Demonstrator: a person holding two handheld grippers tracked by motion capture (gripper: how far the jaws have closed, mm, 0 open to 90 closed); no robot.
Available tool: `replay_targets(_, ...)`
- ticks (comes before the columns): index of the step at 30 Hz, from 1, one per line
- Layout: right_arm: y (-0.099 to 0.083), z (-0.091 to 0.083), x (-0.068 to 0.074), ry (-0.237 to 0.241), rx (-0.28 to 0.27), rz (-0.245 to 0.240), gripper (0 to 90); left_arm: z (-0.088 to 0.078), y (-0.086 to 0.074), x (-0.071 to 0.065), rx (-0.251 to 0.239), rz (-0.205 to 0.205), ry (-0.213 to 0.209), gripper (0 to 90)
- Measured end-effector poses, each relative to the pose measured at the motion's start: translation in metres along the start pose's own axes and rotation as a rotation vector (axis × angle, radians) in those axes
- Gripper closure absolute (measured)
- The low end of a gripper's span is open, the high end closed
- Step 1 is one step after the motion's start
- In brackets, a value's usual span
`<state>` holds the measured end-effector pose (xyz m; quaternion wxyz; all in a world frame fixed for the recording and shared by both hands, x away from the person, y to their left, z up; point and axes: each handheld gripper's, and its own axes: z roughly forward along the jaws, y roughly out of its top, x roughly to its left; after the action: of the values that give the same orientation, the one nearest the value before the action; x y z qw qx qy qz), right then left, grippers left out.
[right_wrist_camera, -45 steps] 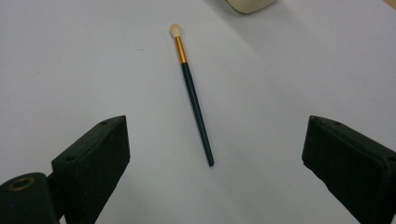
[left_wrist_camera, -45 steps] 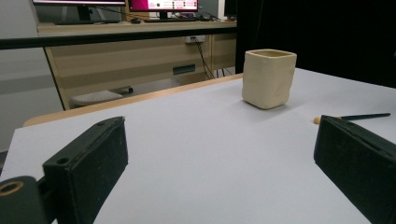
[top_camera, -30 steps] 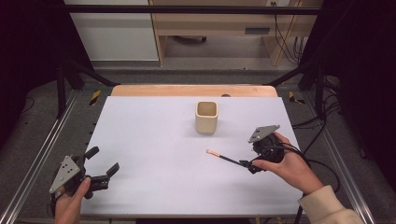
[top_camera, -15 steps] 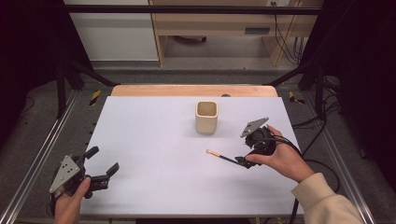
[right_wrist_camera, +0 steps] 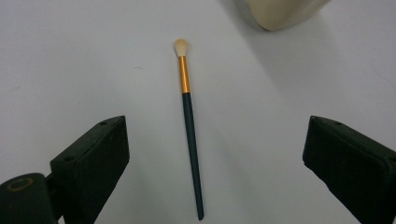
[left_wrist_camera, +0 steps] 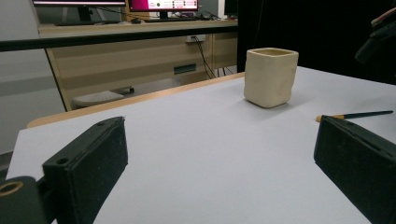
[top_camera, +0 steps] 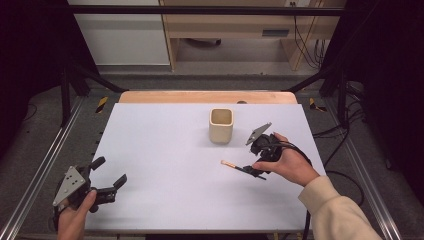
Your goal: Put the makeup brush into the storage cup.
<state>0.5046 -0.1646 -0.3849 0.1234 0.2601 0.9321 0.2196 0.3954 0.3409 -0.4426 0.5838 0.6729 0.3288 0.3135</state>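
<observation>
High view: the right tool (top_camera: 256, 167) hangs over the brush (top_camera: 235, 166) lying flat on the desk (top_camera: 165, 150), near the cup (top_camera: 221, 125). Left tool (top_camera: 107, 180) sits released, well apart.

Left gripper view: brush (left_wrist_camera: 355, 114) beside the cup (left_wrist_camera: 271, 77).

Right gripper view: jaws spread wide around the thin handle (right_wrist_camera: 191, 135). Closing off-center could roll it away or pinch just desk.

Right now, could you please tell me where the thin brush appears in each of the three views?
High view: the brush lies right of centre on the table, at the right gripper.
Left gripper view: brush at the right edge, above the right jaw.
Right gripper view: brush at centre, between the open jaws.
Shared landmark: the cream cup.
</observation>
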Motion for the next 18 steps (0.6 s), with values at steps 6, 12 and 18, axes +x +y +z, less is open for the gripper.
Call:
replay_targets(6, 0.006, 0.013, 0.001, 0.009, 0.019, -0.004, 7.8, 0.0, 0.0, 0.0, -0.003, 0.0, -0.003, 2.0)
replay_targets(12, 0.01, 0.024, 0.003, 0.016, 0.043, -0.022, 8.6, 0.0, 0.0, 0.002, -0.005, -0.003, -0.001, 2.0)
replay_targets(18, 0.014, 0.034, 0.006, 0.026, 0.063, -0.027, 8.7, 0.0, 0.0, 0.002, -0.002, 0.0, -0.003, 2.1)
